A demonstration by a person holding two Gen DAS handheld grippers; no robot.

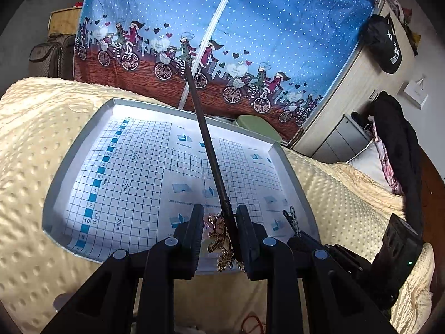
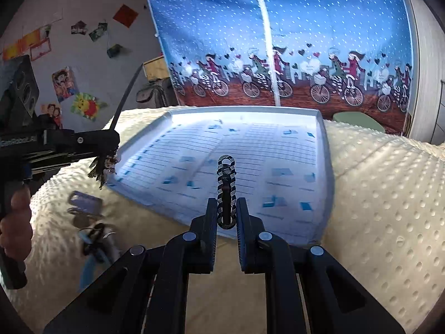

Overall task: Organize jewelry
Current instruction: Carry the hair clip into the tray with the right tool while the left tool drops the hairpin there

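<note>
A blue white-dotted curtain (image 1: 250, 14) is showing cyclists along a brown hem; the cream dimpled blanket (image 1: 27, 139) is carrying a grey tray (image 1: 64, 167) lined with blue-gridded white paper (image 1: 144, 167).

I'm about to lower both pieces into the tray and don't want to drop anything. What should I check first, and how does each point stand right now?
1. Left tool holds the hairpin with gold ornament: ok, stick sits between the fingers.
2. Right tool clamps the dark chain piece: ok.
3. Tray floor below both tools is bare: ok.
4. Tray lies flat on the blanket: cannot tell.
5. The two tools are apart from each other: ok.
6. Loose items on the blanket lie outside the tray: ok.
</note>
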